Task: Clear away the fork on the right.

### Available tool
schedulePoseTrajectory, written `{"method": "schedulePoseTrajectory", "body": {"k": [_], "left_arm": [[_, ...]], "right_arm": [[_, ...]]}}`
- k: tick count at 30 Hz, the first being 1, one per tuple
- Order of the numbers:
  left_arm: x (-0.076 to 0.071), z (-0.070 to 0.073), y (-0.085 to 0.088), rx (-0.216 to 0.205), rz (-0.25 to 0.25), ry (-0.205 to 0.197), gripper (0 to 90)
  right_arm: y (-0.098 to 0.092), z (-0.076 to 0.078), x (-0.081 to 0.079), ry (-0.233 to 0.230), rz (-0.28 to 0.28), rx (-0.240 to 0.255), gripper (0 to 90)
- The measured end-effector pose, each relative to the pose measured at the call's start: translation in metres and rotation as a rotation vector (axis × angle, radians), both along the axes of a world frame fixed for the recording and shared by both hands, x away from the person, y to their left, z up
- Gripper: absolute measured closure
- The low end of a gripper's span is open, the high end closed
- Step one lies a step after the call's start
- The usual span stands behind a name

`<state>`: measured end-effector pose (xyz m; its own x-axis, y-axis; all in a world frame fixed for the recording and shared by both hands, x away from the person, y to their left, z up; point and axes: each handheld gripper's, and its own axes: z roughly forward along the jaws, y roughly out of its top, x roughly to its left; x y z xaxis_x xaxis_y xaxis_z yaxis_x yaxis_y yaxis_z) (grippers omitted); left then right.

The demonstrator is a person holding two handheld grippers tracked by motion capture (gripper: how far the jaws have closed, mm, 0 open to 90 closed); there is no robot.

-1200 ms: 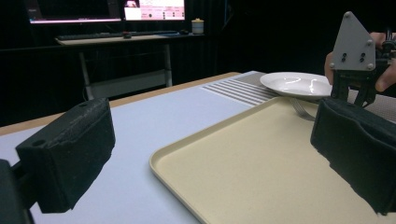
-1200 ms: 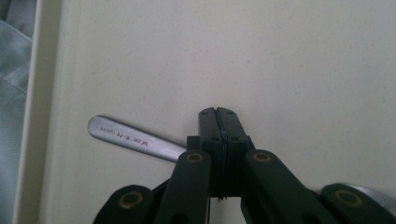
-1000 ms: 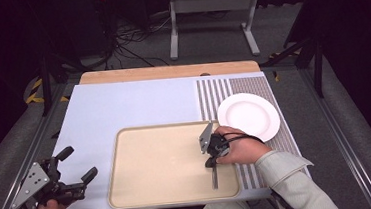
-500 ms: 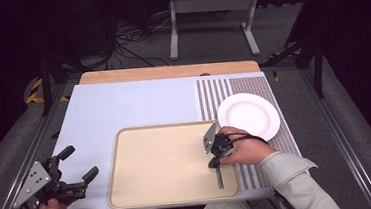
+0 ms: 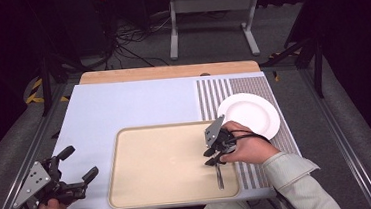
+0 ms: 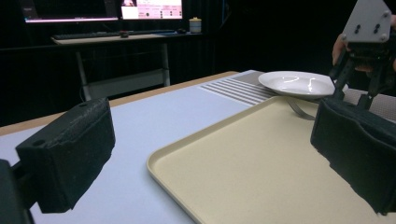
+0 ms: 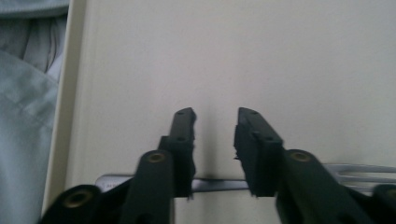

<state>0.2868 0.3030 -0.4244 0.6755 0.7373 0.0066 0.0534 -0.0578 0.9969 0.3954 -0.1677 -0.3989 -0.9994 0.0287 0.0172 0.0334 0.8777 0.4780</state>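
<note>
Jaws of the right gripper (image 7: 215, 116) have just spread, leaving the silver metal fork (image 5: 219, 174) released, lying at 5 o'clock on the beige plastic tray (image 5: 145, 188); placement looks finished.

Fork (image 5: 219, 174): plain silver metal, slim handle, lies flat on the beige tray (image 5: 155, 187), near tray's right edge, close to its front-right corner. In high view it runs roughly front-to-back, parallel w/ the tray's right rim, one end pointing toward the tray's front rim. Right gripper view: fork (image 7: 219, 185) lies crosswise on tray surface, handle end near tray's rim, tines at the other end, partly hidden. Left gripper view: fork's curved tine end (image 6: 299, 110) rests on tray surface, on the tray's far side. Not lifted, touching tray along its length as far as can be told.
</note>
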Motion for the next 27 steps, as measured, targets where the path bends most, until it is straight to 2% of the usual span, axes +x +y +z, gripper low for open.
{"method": "schedulePoseTrajectory", "body": {"k": [2,6,10,17,19,22,23,24,27], "left_arm": [[0.0,0.0,0.001,0.006,-0.001,0.001,0.4],[-0.001,0.0,0.001,0.009,-0.004,0.003,0.4],[-0.001,0.0,0.002,0.003,0.002,-0.002,0.4],[-0.001,0.001,0.001,0.006,0.001,0.0,0.4],[-0.001,0.001,0.001,0.007,0.0,0.0,0.5],[-0.001,0.001,0.001,0.008,0.0,0.0,0.4],[-0.001,0.001,0.0,0.006,0.001,-0.003,0.4],[-0.001,0.001,0.0,0.006,0.002,-0.003,0.4],[-0.001,0.001,0.0,0.006,0.002,-0.003,0.4]], "right_arm": [[-0.002,0.007,-0.002,-0.027,-0.029,0.035,51.7],[-0.008,0.02,-0.007,-0.084,-0.077,0.096,43.2],[-0.015,0.028,-0.01,-0.112,-0.112,0.129,39.3],[-0.042,0.043,-0.022,-0.185,-0.218,0.245,32.0],[-0.045,0.044,-0.024,-0.197,-0.23,0.258,31.0],[-0.058,0.047,-0.031,-0.224,-0.28,0.314,26.9],[-0.066,0.048,-0.035,-0.254,-0.313,0.35,24.9],[-0.071,0.049,-0.036,-0.262,-0.332,0.369,24.5],[-0.083,0.05,-0.041,-0.287,-0.376,0.408,22.0]]}}
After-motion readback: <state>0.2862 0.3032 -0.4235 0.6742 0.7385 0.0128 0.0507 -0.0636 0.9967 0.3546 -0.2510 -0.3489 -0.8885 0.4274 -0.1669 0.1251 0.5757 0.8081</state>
